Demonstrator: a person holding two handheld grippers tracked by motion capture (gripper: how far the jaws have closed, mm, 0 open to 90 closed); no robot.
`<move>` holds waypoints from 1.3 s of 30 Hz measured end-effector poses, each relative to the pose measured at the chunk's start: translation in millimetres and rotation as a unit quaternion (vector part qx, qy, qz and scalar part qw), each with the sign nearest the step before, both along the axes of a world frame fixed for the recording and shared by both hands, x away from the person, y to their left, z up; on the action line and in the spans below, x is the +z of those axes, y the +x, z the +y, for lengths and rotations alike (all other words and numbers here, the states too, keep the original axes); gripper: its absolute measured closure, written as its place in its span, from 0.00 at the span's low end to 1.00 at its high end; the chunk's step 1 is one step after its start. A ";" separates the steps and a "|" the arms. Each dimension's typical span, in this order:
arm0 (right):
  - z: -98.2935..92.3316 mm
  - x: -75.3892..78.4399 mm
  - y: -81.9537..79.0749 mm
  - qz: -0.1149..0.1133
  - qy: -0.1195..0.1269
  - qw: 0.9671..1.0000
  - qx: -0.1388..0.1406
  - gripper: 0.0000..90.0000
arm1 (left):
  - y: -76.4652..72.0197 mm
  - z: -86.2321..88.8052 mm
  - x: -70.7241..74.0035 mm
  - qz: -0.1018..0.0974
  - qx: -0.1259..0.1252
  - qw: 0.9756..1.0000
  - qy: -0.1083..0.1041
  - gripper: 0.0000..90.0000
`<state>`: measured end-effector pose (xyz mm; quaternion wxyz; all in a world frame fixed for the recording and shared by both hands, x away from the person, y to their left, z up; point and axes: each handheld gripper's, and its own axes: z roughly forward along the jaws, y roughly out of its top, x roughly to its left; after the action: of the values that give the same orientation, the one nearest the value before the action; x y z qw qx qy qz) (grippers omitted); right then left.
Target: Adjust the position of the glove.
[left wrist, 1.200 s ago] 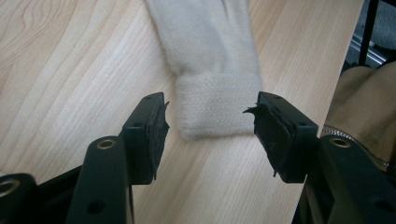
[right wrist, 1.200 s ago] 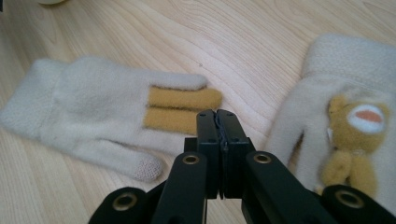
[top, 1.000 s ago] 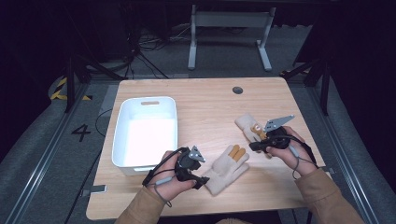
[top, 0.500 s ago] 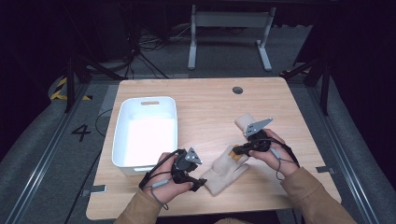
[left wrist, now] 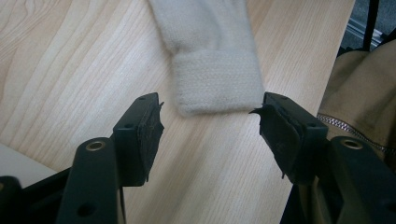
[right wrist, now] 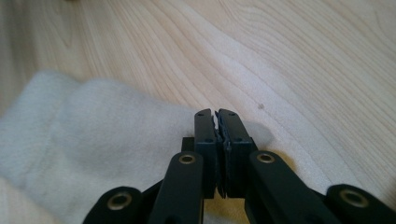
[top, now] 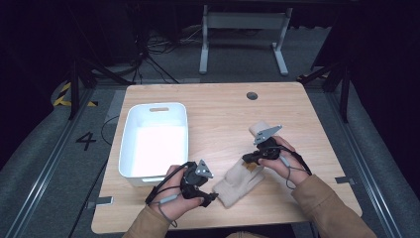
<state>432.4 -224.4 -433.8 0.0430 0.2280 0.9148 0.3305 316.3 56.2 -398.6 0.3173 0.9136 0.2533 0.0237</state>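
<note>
A cream knit glove (top: 240,183) lies flat on the wooden table (top: 218,114) near its front edge. My left gripper (top: 210,198) sits at the glove's cuff end. In the left gripper view the ribbed cuff (left wrist: 212,70) lies just ahead of the gripper (left wrist: 208,126), whose jaws have just been opening and hold nothing. My right gripper (top: 246,159) hangs over the glove's far end. The right gripper view has this gripper (right wrist: 217,116) with its jaws pressed together, low over the cream fabric (right wrist: 93,135); I see no fabric between them.
A white plastic bin (top: 130,148) stands at the left of the table, close to my left hand. A second cream knit piece (top: 260,128) lies just behind the right gripper. A small round grommet (top: 252,95) marks the far side of the tabletop.
The right gripper has come left and down from beside the second cream piece to the glove's far end. The left hand has stayed put.
</note>
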 end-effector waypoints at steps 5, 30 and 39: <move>2.3 -8.6 2.8 0.005 -0.025 1.000 0.002 0.99 | 1.1 0.9 -0.7 0.001 0.002 1.000 -0.001 0.44; -33.5 -5.8 -19.0 0.046 -0.035 0.998 -0.029 1.00 | 19.6 -16.4 4.7 -0.006 -0.022 1.000 -0.008 0.44; -46.1 -4.7 -31.3 0.063 -0.038 0.997 -0.034 1.00 | 30.1 -22.4 5.5 0.001 -0.021 1.000 -0.017 0.44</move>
<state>401.1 -270.5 -438.6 0.0051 0.2773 0.9196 0.2783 346.4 33.8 -393.0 0.3326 0.9134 0.2345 0.0120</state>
